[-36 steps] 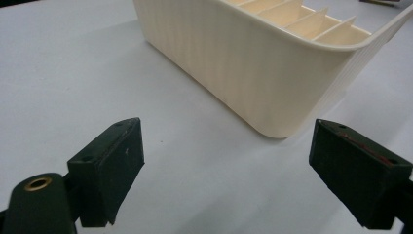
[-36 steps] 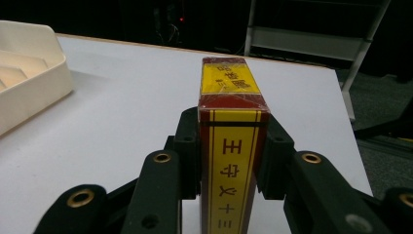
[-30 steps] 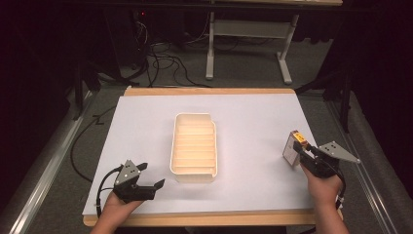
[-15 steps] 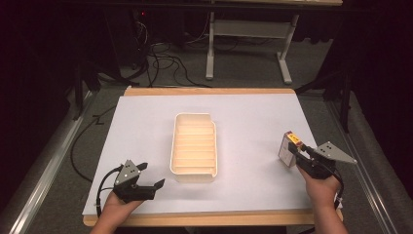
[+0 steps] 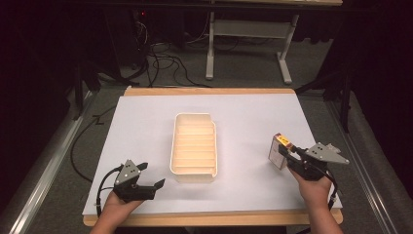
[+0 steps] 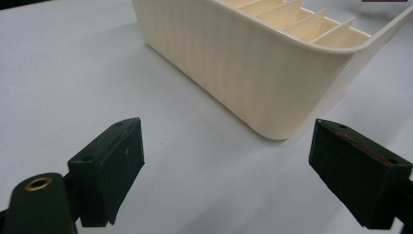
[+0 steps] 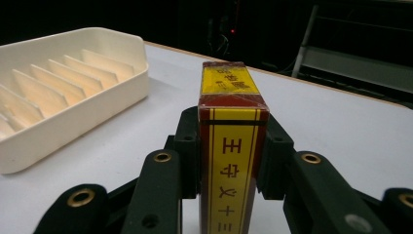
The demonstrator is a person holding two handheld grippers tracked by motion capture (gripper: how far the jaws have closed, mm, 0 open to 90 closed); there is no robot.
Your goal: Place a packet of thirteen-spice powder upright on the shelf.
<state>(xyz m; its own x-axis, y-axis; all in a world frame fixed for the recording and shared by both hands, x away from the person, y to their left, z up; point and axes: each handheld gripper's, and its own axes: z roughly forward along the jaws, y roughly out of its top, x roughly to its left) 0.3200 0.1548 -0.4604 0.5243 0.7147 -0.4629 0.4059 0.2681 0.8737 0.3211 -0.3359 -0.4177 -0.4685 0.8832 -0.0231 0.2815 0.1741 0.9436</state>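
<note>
Tray (image 5: pixel 193 147): cream plastic, ribbed wall, smooth rim
Box (image 7: pixel 233 146): glossy printed wrap, red and yellow
Table cover (image 5: pixel 243 117): matt white sheet
Table edge (image 5: pixel 209 91): wood

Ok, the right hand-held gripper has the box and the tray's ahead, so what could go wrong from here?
1. The right hand-held gripper clamps only the lower sides of the upright box; it might tilt or slip in a fast swing.
2. The tray has narrow slots, so the box could catch on a divider.
3. The left hand-held gripper sits open beside the tray's corner and could nudge it.
</note>
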